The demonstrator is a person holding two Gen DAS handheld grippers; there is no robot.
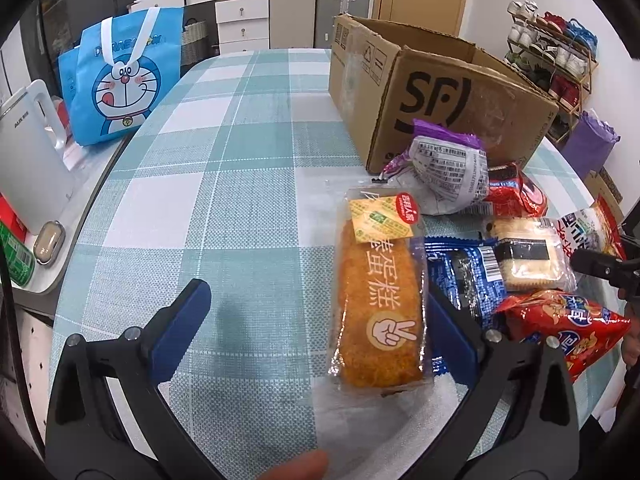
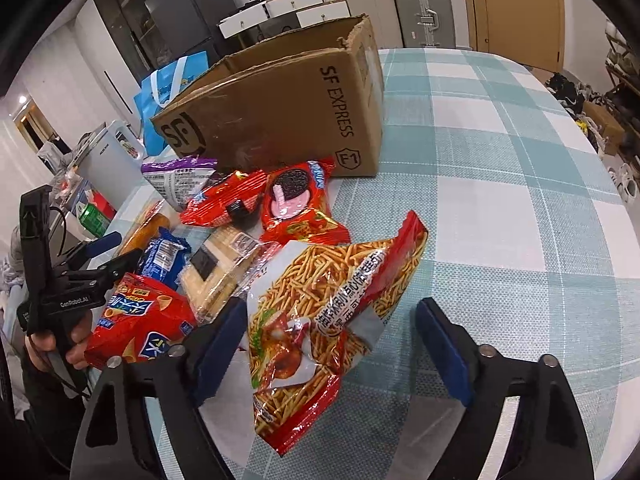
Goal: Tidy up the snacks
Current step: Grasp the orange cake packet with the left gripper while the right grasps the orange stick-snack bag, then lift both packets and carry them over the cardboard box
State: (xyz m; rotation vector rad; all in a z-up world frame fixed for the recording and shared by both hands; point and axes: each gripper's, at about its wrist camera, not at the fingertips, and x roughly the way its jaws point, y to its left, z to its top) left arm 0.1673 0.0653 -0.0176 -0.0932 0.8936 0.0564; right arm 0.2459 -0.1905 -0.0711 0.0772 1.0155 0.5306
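1. Cake packet (image 1: 380, 304): on the table (image 1: 224, 184), between my left gripper's (image 1: 320, 320) wide-open fingers, unheld.
2. Noodle-stick bag (image 2: 320, 320): between my right gripper's (image 2: 332, 336) wide-open fingers, ungripped.
3. Cardboard box (image 1: 432, 92): behind the snack pile.

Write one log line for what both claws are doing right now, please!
left claw open around cake pack | right claw open around noodle-stick bag | cardboard box open behind snacks | nothing lifted
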